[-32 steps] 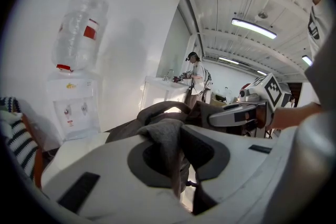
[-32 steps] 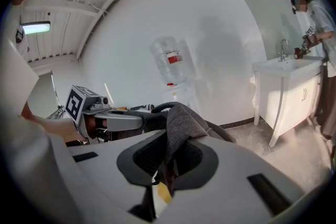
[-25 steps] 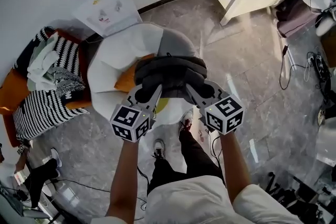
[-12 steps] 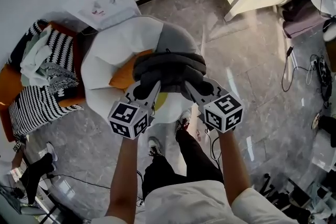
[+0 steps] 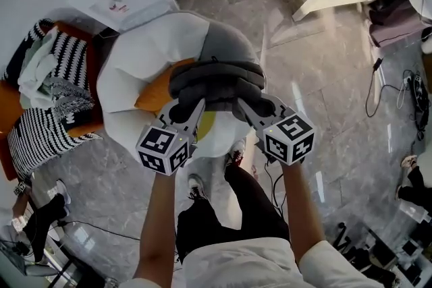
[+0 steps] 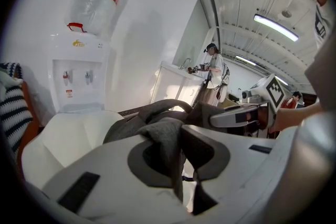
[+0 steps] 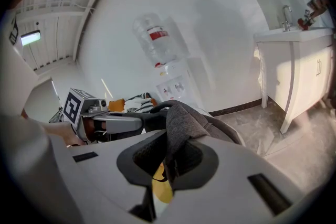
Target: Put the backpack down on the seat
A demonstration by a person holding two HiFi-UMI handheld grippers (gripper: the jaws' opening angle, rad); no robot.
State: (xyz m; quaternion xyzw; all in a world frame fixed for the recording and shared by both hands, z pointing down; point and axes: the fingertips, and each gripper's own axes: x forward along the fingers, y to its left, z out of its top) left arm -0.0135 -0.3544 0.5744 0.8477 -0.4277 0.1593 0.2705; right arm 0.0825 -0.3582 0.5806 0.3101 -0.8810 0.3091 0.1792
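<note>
Lowering the backpack toward the seat, both grips locked

Big white seat first. It lies under and beyond the fingers, and it fills more of the head view than it did a second ago. Both grippers have come down toward it together, side by side, with nothing shifting between them. By my reading the descent is well under way but not finished.

The grey backpack hangs just ahead of the fingers, bunched and folded, right over the middle of the seat. Its own bulk hides the underside, so I can't tell whether its bottom already rests on the seat. An orange cushion peeks out on the seat just to the left of the left fingers, so the bag may settle partly against it.

Now the grips. The left gripper has its fingers drawn in to a narrow gap, and a thick fold of grey fabric is pinched between the pads. It is clenched on the backpack and has not eased at all over this second.

The right gripper tells the same story on the other side. Its fingers are squeezed onto a grey strap or fold that rises up between them, with a flash of yellow showing below the pads.

Neither grip has let go, so the bag's weight is probably still carried by both. I'd expect the release only once it sits fully on the seat.
</note>
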